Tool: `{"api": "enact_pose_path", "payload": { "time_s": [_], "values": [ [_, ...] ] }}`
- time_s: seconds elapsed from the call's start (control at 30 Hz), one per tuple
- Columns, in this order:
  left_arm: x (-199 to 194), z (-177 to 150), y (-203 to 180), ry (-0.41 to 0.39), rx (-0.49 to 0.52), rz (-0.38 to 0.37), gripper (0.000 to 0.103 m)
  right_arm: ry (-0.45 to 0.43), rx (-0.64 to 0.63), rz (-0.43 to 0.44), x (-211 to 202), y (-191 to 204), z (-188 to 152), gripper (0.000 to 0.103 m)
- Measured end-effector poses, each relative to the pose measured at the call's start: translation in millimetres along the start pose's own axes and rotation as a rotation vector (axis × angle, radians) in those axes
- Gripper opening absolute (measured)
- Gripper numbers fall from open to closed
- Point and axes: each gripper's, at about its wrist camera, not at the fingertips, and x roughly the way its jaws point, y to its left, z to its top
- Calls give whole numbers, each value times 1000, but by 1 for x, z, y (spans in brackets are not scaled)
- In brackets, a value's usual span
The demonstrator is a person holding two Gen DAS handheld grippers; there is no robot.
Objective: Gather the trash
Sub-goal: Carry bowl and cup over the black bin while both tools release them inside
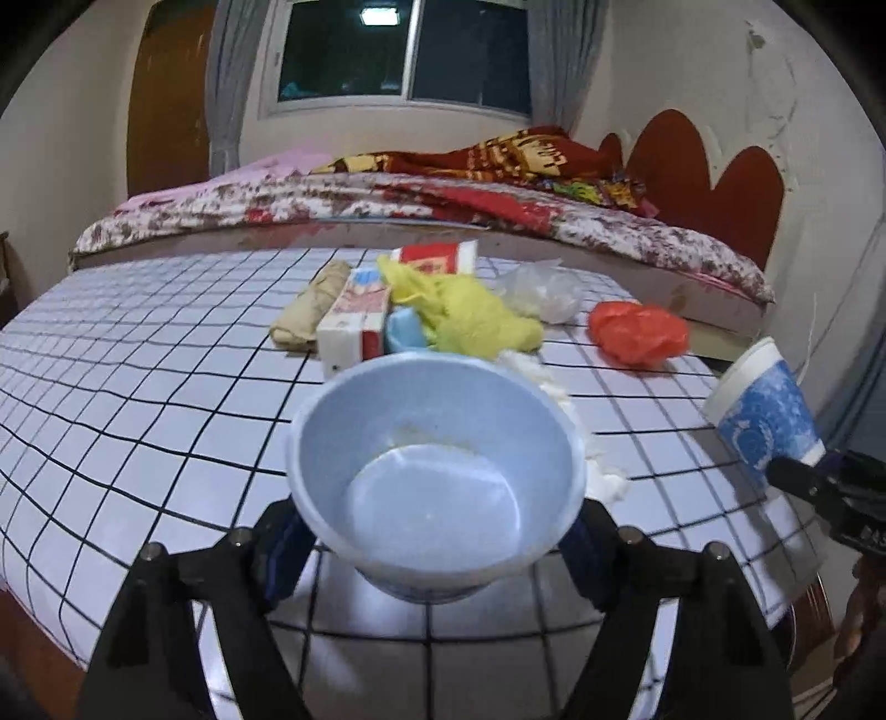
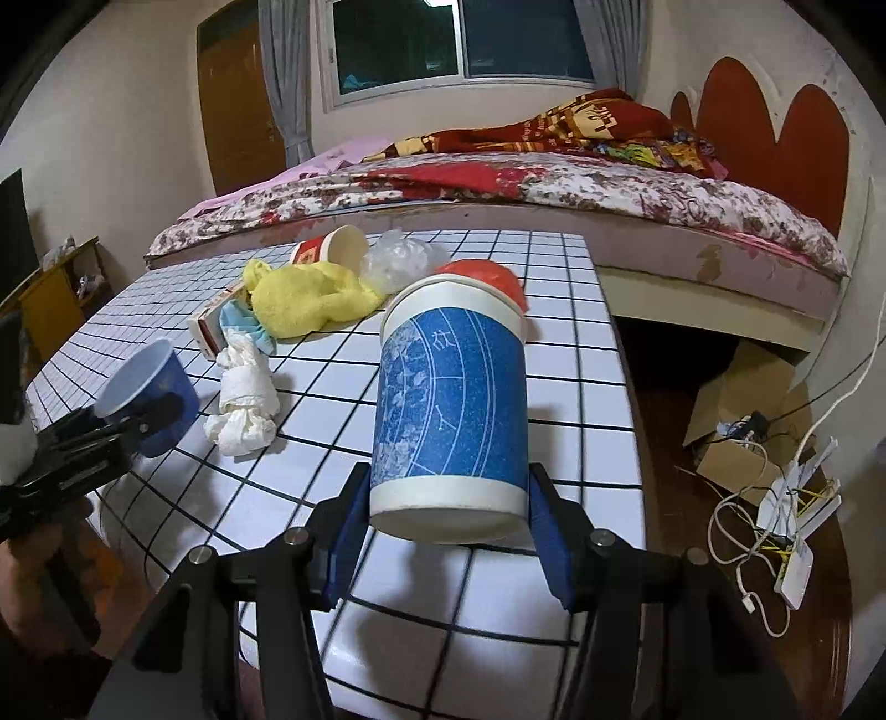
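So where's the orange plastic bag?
The orange plastic bag lies on the grid-patterned table toward the far right side, right of the clear plastic bag and the yellow cloth.

Indoor light from a ceiling lamp, mirrored in the dark window, falls evenly over the gridded tabletop, which shows a pale glare at its near edge. Soft shadows lie under the paper cup and the bowl. Fisheye bending curves the grid lines and blackens the corners; the cup's edges are slightly motion-blurred.
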Motion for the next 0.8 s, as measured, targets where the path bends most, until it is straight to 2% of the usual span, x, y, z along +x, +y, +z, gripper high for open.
{"api": "enact_pose_path", "payload": {
  "time_s": [0.23,0.8],
  "values": [
    [-21,0,-43,-34,64,-45,77,-16,22,-39,-30,-25,-18,56],
    [-41,-18,-169,-6,227,-246,77,-50,170,-165,-107,-121,-68,56]
  ]
}}
